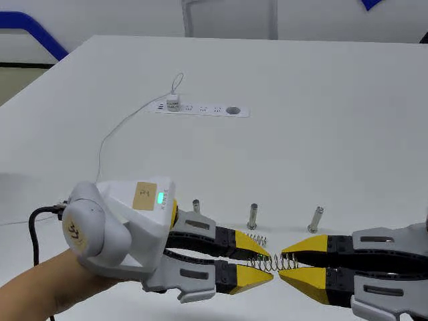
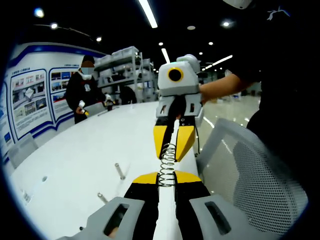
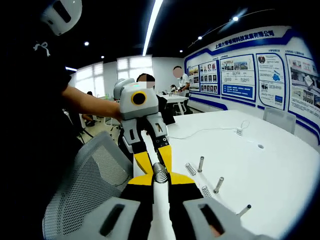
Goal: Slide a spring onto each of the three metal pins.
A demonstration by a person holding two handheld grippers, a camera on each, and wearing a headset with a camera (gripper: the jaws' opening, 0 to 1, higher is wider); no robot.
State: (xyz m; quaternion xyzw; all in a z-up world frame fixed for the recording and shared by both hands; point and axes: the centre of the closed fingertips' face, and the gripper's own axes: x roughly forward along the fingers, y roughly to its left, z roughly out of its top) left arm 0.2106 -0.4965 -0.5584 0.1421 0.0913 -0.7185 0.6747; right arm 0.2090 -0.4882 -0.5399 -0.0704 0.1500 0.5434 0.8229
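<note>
White table (image 1: 321, 87) holds a power strip (image 1: 200, 109); left tongs (image 1: 269, 264), right tongs (image 1: 283, 264) apparently clamp one spring (image 1: 275, 262).

Shiny metal pins (image 1: 253, 215), coiled wire spring (image 1: 274, 261), smooth matt white table (image 1: 321, 154), left gripper (image 1: 269, 265) seemingly plastic.

Spring (image 1: 273, 262) held horizontal before three upright metal pins (image 1: 253, 215); second spring (image 1: 257, 239) flat beside them.

Our left gripper (image 1: 270, 265) and right gripper (image 1: 281, 265) level, tip to tip, each with jaws pinched on one end of a spring (image 1: 275, 262)
</note>
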